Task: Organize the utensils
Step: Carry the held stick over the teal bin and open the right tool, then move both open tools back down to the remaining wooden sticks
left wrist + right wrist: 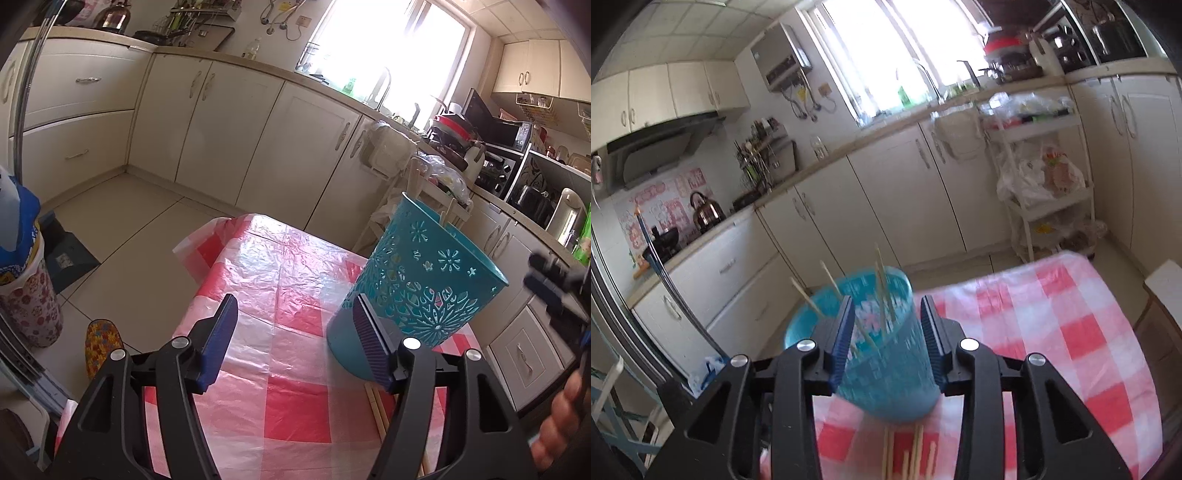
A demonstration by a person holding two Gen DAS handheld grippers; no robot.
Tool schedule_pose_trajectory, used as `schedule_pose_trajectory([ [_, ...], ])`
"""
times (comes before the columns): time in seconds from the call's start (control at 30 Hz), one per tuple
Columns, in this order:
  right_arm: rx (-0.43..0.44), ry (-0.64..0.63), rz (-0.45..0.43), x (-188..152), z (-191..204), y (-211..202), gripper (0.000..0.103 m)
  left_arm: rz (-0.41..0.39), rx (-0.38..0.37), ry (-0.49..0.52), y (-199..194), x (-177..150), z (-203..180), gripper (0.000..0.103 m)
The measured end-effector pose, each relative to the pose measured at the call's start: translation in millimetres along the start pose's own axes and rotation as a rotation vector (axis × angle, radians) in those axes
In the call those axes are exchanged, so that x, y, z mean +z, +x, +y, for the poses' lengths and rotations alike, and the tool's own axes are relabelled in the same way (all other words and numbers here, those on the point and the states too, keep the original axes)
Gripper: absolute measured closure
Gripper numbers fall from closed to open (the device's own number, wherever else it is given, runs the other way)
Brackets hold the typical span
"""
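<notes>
- Chopsticks, thin pale wooden sticks (882, 295), stand loose inside my teal plastic perforated holder (421, 291), which is on the red-and-white checked plastic tabletop (291, 280).
- More wooden chopsticks (908, 458) lie flat on the tabletop just before the holder.
- My left gripper (295, 339) is released, jaws wide, nothing between them.
- My right gripper (886, 339) is parted, clasping nothing; the holder shows between its jaws.

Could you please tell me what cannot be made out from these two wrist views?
- Left wrist view: the chopsticks on the table are mostly hidden behind the left gripper.
- Right wrist view: the teal holder and its sticks are motion-blurred; no count possible.
- Right wrist view: loose chopsticks are cut off by the bottom edge.
</notes>
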State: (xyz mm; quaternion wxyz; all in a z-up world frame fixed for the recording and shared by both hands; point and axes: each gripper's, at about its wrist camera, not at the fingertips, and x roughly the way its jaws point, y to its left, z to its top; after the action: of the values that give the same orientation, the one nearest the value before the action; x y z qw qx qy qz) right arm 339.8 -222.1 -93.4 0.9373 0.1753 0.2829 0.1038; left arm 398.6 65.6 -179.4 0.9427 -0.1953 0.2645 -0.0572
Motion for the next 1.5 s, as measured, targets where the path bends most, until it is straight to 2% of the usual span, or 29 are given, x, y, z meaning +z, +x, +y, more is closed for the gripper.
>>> schedule_pose_trajectory([
  [0.07, -0.031, -0.008, 0.134, -33.6, -7.3, 12.0, 0.066, 0.007, -0.005, 0.018, -1.0, -1.9, -2.6, 0.042],
  [0.13, -0.054, -0.019, 0.245, -63.2, -11.4, 23.7, 0.072, 0.024, -0.018, 0.045, -2.7, -5.2, -6.8, 0.041],
  [0.23, -0.072, -0.066, 0.336, -87.3, -8.1, 35.3, 0.079, 0.068, -0.049, 0.094, -6.5, -11.2, -15.5, 0.041],
  [0.43, -0.144, -0.172, 0.391, -96.9, 4.7, 50.3, 0.081, 0.182, -0.099, 0.176, -13.9, -32.7, -36.4, 0.039],
  [0.5, -0.177, -0.205, 0.378, -98.2, 4.1, 49.1, 0.082, 0.217, -0.11, 0.216, -14.7, -41.3, -48.5, 0.039],
  [0.6, -0.195, -0.226, 0.385, -100.4, -4.7, 46.8, 0.093, 0.275, -0.096, 0.289, -11.3, -54.5, -67.2, 0.039],
  [0.63, -0.202, -0.245, 0.388, -101.4, -6.0, 46.2, 0.093, 0.296, -0.091, 0.304, -9.1, -58.7, -71.8, 0.039],
  [0.73, -0.205, -0.265, 0.397, -101.2, -12.3, 44.0, 0.093, 0.363, -0.062, 0.323, 1.4, -69.2, -81.9, 0.039],
  [0.9, -0.168, -0.243, 0.394, -100.2, -23.1, 41.1, 0.093, 0.451, 0.029, 0.314, 19.7, -78.4, -79.9, 0.039],
  [1.1, -0.11, -0.172, 0.397, -98.5, -31.7, 36.5, 0.093, 0.472, 0.102, 0.365, 23.5, -80.7, -86.7, 0.039],
  [1.23, -0.123, -0.211, 0.403, -97.7, -25.5, 40.7, 0.092, 0.469, 0.138, 0.4, 28.7, -80.0, -94.0, 0.039],
  [1.3, -0.129, -0.235, 0.405, -98.9, -22.5, 41.1, 0.092, 0.462, 0.164, 0.462, 31.7, -83.3, -99.5, 0.045],
  [1.33, -0.125, -0.238, 0.407, -99.3, -23.0, 40.2, 0.092, 0.462, 0.139, 0.485, 30.2, -83.8, -102.0, 0.056],
  [1.37, -0.121, -0.234, 0.409, -100.0, -24.5, 39.0, 0.093, 0.47, 0.12, 0.501, 28.8, -84.0, -104.4, 0.061],
  [1.43, -0.103, -0.219, 0.415, -100.0, -28.1, 36.9, 0.094, 0.487, 0.082, 0.538, 25.5, -83.4, -104.9, 0.079],
  [1.5, -0.09, -0.209, 0.428, -98.4, -31.5, 36.9, 0.094, 0.511, 0.021, 0.54, 24.0, -80.7, -101.6, 0.081],
])
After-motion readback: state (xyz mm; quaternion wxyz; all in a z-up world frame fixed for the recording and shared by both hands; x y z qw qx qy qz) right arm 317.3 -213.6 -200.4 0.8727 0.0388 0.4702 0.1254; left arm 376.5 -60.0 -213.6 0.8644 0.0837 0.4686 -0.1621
